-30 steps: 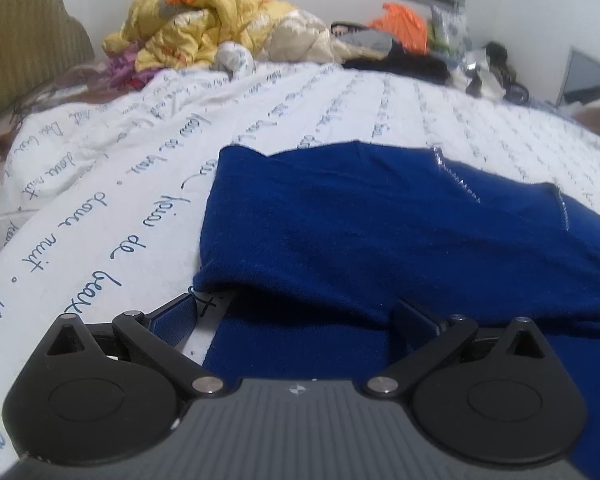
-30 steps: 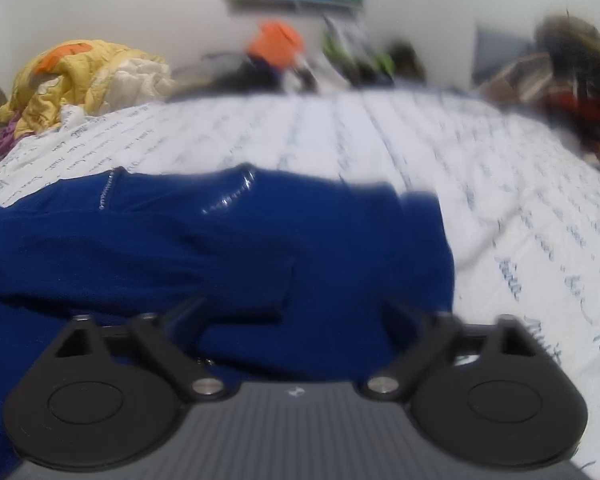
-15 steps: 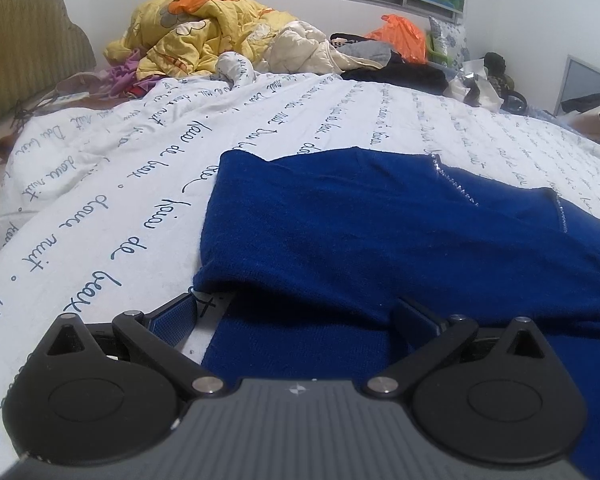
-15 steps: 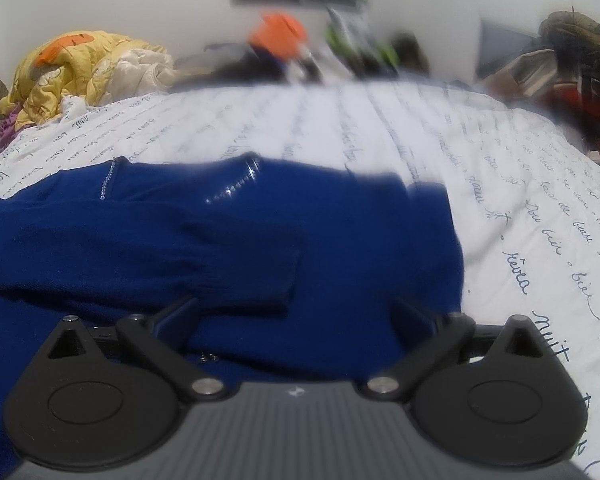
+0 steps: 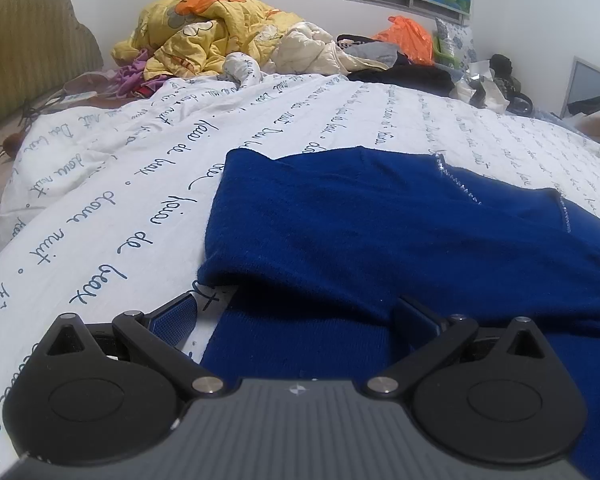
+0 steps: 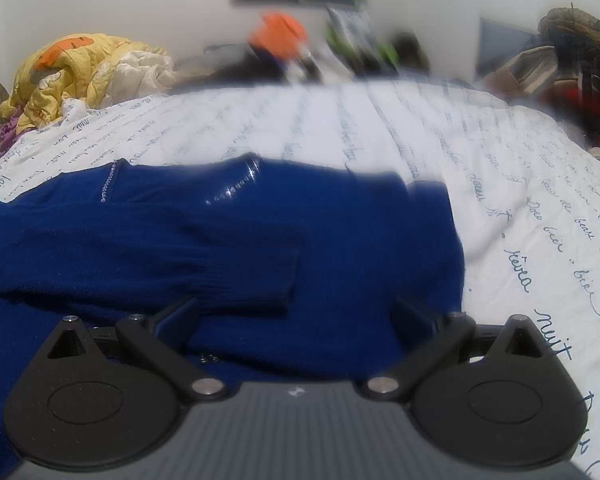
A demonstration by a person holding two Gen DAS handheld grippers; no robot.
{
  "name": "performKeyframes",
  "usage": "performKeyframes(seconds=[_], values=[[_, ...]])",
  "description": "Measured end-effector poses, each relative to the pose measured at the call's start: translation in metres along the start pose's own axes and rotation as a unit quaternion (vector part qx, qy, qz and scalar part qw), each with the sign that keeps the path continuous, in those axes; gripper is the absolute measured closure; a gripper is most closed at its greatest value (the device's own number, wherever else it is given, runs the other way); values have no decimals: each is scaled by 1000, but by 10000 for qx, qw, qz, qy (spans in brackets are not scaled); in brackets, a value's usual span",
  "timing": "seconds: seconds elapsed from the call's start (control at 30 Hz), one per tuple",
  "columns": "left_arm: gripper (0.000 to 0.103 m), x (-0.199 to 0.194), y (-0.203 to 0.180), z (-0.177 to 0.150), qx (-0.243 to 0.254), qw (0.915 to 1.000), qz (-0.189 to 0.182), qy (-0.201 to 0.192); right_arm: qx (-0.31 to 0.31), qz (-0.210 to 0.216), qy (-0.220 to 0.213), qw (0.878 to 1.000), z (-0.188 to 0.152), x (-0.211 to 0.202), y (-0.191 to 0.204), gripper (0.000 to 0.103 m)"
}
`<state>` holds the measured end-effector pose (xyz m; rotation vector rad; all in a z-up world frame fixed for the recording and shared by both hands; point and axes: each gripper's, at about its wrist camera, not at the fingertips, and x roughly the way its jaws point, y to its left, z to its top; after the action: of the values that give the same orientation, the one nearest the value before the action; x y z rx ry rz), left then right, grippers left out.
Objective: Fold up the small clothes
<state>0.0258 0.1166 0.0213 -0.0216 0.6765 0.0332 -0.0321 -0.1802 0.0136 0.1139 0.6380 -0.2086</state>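
Note:
A dark blue sweater (image 5: pixel 380 232) lies flat on the white bedspread with blue script (image 5: pixel 140 184). Its sleeves are folded across the body; one ribbed cuff (image 6: pixel 260 276) shows in the right wrist view, where the sweater (image 6: pixel 360 232) fills the middle. My left gripper (image 5: pixel 296 312) is open, low over the sweater's near left edge, one finger over the bedspread and one over the cloth. My right gripper (image 6: pixel 296 312) is open, low over the sweater's near right part. Neither holds anything.
A heap of yellow and cream bedding (image 5: pixel 220 40) lies at the far left of the bed. Orange and black clothes (image 5: pixel 404 52) sit at the far edge. A headboard (image 5: pixel 20 60) stands left. Clutter (image 6: pixel 572 60) lies beyond the bed's right side.
Both grippers have drawn back or tipped slightly, so the sweater sits a little lower in each view. The sweater has not moved. Both grippers stay open.

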Motion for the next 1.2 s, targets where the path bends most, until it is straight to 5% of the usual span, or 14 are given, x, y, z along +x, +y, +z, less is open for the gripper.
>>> performKeyframes(seconds=[1.2], values=[[0, -1, 0, -2, -9, 10000, 2, -18, -47, -53, 12, 10000, 0, 1, -1, 0]])
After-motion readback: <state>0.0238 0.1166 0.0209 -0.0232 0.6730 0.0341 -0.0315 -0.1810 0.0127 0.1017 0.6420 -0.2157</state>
